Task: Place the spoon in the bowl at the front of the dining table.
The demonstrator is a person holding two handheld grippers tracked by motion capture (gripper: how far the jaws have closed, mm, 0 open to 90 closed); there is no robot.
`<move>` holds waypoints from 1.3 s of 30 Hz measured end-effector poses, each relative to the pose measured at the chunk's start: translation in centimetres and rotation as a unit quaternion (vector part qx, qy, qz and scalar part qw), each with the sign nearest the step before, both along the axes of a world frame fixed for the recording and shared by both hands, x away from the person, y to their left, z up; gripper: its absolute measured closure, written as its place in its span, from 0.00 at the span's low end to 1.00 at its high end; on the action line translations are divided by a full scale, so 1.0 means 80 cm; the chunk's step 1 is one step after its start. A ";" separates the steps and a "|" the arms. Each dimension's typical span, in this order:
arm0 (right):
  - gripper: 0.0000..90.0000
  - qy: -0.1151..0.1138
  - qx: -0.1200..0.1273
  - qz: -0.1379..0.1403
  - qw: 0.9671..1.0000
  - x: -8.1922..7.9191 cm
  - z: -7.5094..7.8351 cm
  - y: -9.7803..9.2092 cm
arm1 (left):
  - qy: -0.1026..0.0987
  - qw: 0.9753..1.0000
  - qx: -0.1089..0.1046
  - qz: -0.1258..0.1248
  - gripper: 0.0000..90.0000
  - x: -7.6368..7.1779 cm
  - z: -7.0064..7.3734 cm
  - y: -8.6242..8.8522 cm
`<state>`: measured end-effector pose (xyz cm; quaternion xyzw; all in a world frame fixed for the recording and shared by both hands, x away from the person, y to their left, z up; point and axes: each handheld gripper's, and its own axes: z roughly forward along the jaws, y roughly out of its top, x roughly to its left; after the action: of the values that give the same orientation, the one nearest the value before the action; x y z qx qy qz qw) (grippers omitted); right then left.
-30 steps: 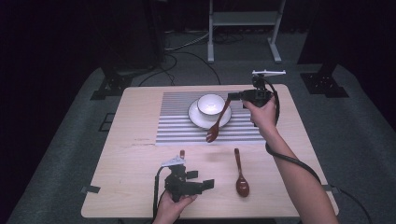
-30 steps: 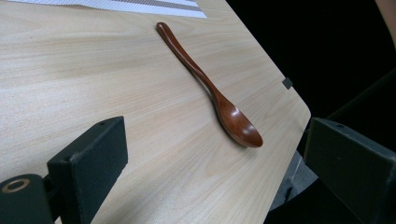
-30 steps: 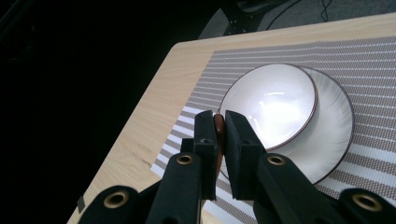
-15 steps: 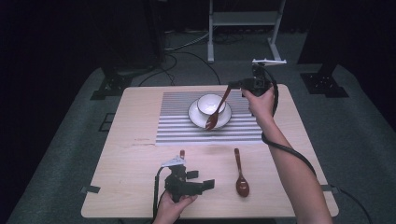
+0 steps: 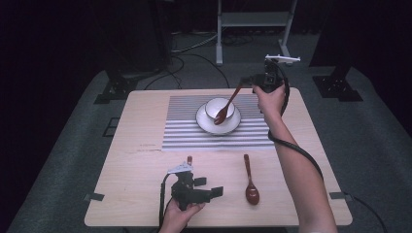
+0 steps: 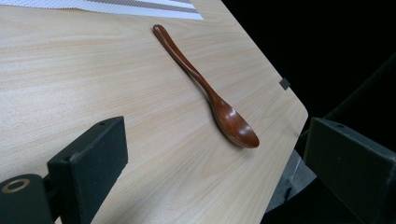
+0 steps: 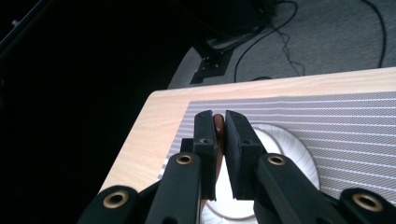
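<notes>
The right tool [image 5: 248, 82] gripped a brown wooden spoon [image 5: 226, 107] over the white bowl [image 5: 216, 107]. The left tool [image 5: 210, 188] rested wide open on the pale wooden tabletop [image 5: 121, 160].

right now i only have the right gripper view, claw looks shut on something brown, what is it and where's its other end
Observer: A wooden spoon, held by the handle in the right claw. Its scoop hangs over the white bowl on the plate.
Operator: is it touching the bowl
Observer: Cannot tell from the high view; the scoop overlaps the bowl's near rim.
Operator: any other spoon around
Observer: Yes, a second spoon lies flat on the bare table, scoop toward the person, off the striped mat.
Operator: and the left claw
Observer: The left claw is open near that spoon, holding nothing.
</notes>
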<state>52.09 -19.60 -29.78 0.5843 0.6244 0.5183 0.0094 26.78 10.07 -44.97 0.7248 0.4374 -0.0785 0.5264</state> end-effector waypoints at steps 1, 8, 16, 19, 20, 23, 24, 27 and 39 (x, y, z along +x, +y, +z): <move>0.92 0.000 0.001 -0.004 1.000 0.001 0.000 -0.001 | -0.001 1.000 0.000 0.000 0.06 0.000 0.000 0.000; 0.92 -0.004 -0.008 -0.044 0.999 0.009 -0.002 -0.002 | -0.001 1.000 -0.002 0.002 0.06 0.000 0.001 0.001; 0.92 -0.011 -0.022 -0.068 0.997 0.011 -0.007 -0.001 | -0.001 1.000 -0.002 0.001 0.06 0.000 0.001 0.001; 0.92 -0.011 -0.023 -0.073 0.997 0.012 -0.009 0.000 | -0.002 1.000 -0.002 0.001 0.06 0.000 0.001 0.001; 0.92 -0.010 -0.018 -0.072 0.997 0.012 -0.011 0.001 | -0.001 1.000 -0.002 0.001 0.06 0.000 0.001 0.001; 0.92 -0.010 -0.016 -0.075 0.997 0.012 -0.014 0.001 | -0.002 1.000 -0.001 0.001 0.06 0.000 0.001 0.001; 0.92 -0.010 -0.017 -0.076 0.997 0.012 -0.016 0.001 | -0.002 1.000 0.000 0.000 0.06 0.000 0.001 0.002; 0.92 -0.008 -0.012 -0.081 0.997 0.012 -0.020 -0.001 | -0.002 1.000 0.000 -0.001 0.06 0.000 0.001 0.001; 0.90 0.000 -0.014 -0.089 0.996 0.012 -0.033 -0.010 | -0.003 1.000 0.001 -0.003 0.06 0.000 0.000 0.001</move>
<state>53.07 -20.43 -32.41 0.6372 0.5771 0.5069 0.0632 26.76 10.12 -44.96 0.7265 0.4342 -0.0776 0.5268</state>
